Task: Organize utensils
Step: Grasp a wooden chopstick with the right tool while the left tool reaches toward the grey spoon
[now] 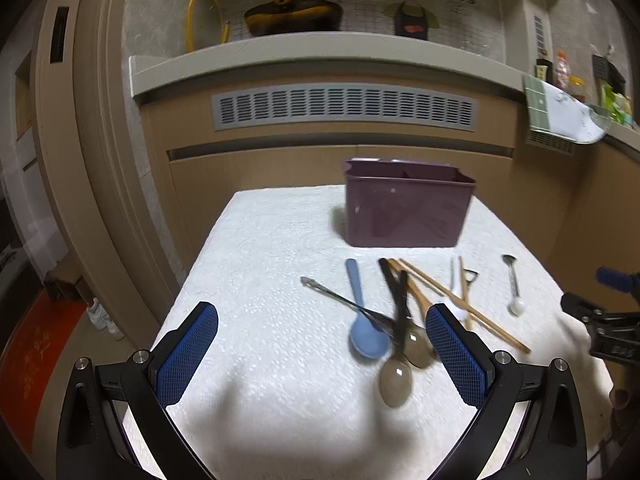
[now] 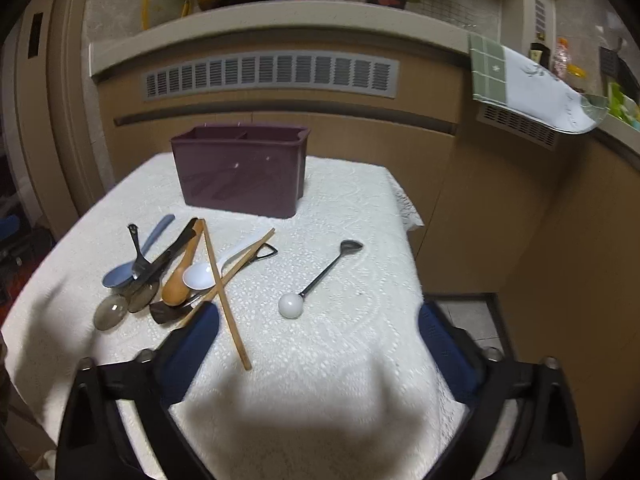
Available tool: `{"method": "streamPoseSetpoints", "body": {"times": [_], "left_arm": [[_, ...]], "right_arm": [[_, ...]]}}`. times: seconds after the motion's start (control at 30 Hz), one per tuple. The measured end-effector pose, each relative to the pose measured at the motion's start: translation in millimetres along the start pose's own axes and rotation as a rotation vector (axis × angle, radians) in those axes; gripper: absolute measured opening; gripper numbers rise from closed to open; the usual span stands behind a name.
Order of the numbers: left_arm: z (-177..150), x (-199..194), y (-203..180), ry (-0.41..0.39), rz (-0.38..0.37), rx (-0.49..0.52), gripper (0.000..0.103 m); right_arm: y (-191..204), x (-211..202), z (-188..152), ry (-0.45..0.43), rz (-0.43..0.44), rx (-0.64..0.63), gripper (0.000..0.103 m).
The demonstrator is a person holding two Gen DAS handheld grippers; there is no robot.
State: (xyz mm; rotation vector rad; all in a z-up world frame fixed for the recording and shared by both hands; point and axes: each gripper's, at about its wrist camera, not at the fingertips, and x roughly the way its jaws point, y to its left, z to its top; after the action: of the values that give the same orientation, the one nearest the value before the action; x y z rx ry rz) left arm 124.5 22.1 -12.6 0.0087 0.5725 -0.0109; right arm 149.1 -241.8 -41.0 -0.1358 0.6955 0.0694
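Note:
A purple utensil bin (image 1: 406,208) (image 2: 242,170) stands at the back of the white-clothed table (image 1: 260,260) (image 2: 340,208). In front of it lies a pile: a blue spoon (image 1: 366,332) (image 2: 120,274), two translucent brown spoons (image 1: 396,382) (image 2: 110,312), a wooden spoon (image 2: 178,286), a white spoon (image 2: 200,276), wooden chopsticks (image 1: 464,306) (image 2: 226,296) and a dark metal spoon (image 1: 340,300). A white-bowled metal spoon (image 1: 515,300) (image 2: 294,304) lies apart to the right. My left gripper (image 1: 322,354) is open above the near table, left of the pile. My right gripper (image 2: 318,354) is open, below the white-bowled spoon.
Beige cabinets with a grey vent (image 1: 344,106) and a counter (image 1: 320,46) stand behind the table. A cloth (image 2: 524,88) hangs off the counter at right, by bottles. A door frame (image 1: 92,160) is at left. The floor drops off past the table's right edge (image 2: 416,264).

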Motion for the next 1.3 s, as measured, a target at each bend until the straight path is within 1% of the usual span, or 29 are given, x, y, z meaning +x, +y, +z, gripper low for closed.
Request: {"method": "streamPoseSetpoints", "body": {"times": [0.03,0.07,0.13,0.17,0.2,0.27,0.33,0.43,0.47,0.5,0.53,0.57,0.6,0.67,0.7,0.73,0.77,0.8,0.83,0.93,1.0,1.07,1.13,1.17,1.2,1.23,1.27,1.3], "left_arm": [[0.9,4.3,2.6,0.009,0.000,-0.013,0.103],[1.3,7.9,5.4,0.016,0.001,-0.027,0.103],[1.4,17.5,11.5,0.019,0.013,-0.057,0.103],[0.9,21.7,13.7,0.025,0.014,-0.065,0.103],[1.5,28.8,16.0,0.041,0.005,-0.068,0.103],[1.2,38.0,17.8,0.063,-0.004,-0.059,0.103],[2.9,47.3,17.2,0.076,-0.022,-0.039,0.103],[7.1,58.9,12.3,0.100,-0.065,-0.008,0.103],[8.1,62.4,10.3,0.107,-0.078,-0.007,0.103],[8.9,66.0,9.8,0.114,-0.082,-0.012,0.103],[8.9,67.9,9.9,0.119,-0.081,-0.018,0.103],[9.1,70.9,10.6,0.124,-0.077,-0.024,0.103],[9.0,73.3,11.7,0.130,-0.069,-0.026,0.103],[7.9,76.7,17.4,0.139,-0.052,-0.037,0.103],[7.0,77.2,21.2,0.141,-0.051,-0.047,0.103],[6.1,78.5,27.4,0.144,-0.049,-0.067,0.103],[5.0,79.5,32.8,0.148,-0.048,-0.083,0.103],[3.9,82.5,38.9,0.162,-0.050,-0.098,0.103],[2.8,84.6,42.5,0.171,-0.047,-0.102,0.103],[-1.4,91.3,49.2,0.197,-0.021,-0.101,0.103],[-5.0,95.4,50.7,0.222,-0.026,-0.100,0.103],[-7.4,100.4,50.2,0.243,-0.035,-0.103,0.103],[-7.3,103.0,48.0,0.246,-0.026,-0.101,0.103],[-6.8,103.4,46.4,0.246,-0.017,-0.100,0.103],[-5.8,103.9,44.9,0.248,-0.016,-0.100,0.103],[-5.1,104.3,44.5,0.256,-0.024,-0.102,0.103],[-4.5,105.1,43.9,0.274,-0.045,-0.110,0.103],[-4.5,105.2,44.5,0.284,-0.061,-0.119,0.103]], "right_arm": [[3.4,11.1,1.2,0.031,0.017,-0.004,0.060],[5.9,21.7,2.5,0.064,0.030,0.003,0.058],[10.9,37.9,5.8,0.103,0.046,0.007,0.056],[13.7,43.3,8.4,0.114,0.053,-0.006,0.052],[17.5,48.5,12.0,0.126,0.060,-0.024,0.045],[24.7,56.2,19.2,0.148,0.101,-0.057,0.039],[33.2,63.0,26.0,0.178,0.156,-0.102,0.039],[47.2,70.2,34.1,0.198,0.193,-0.178,0.039],[52.6,73.5,37.3,0.212,0.204,-0.204,0.046],[58.3,76.4,41.6,0.217,0.200,-0.230,0.056],[64.8,77.4,45.9,0.202,0.175,-0.256,0.062],[71.8,77.2,49.8,0.177,0.146,-0.290,0.079],[75.7,76.6,52.9,0.159,0.140,-0.311,0.094],[79.8,73.8,59.9,0.115,0.184,-0.316,0.095],[80.7,74.7,63.0,0.113,0.207,-0.309,0.085],[81.9,79.3,66.1,0.134,0.231,-0.305,0.073],[83.0,87.9,68.7,0.172,0.250,-0.300,0.042],[83.8,98.1,70.3,0.210,0.267,-0.290,0.023],[83.2,106.8,71.0,0.236,0.276,-0.277,0.021],[82.9,127.6,70.3,0.293,0.294,-0.242,0.021],[84.0,128.9,71.1,0.274,0.295,-0.237,0.021],[86.2,131.2,72.3,0.281,0.316,-0.226,0.021],[92.6,138.5,70.1,0.291,0.310,-0.246,0.021],[96.2,143.3,68.3,0.298,0.293,-0.263,0.016],[96.8,143.3,68.5,0.287,0.289,-0.265,0.013],[95.4,143.1,67.8,0.294,0.294,-0.256,0.008],[90.8,141.9,69.2,0.309,0.310,-0.228,0.004],[83.5,137.7,70.5,0.308,0.326,-0.193,0.004]]}}
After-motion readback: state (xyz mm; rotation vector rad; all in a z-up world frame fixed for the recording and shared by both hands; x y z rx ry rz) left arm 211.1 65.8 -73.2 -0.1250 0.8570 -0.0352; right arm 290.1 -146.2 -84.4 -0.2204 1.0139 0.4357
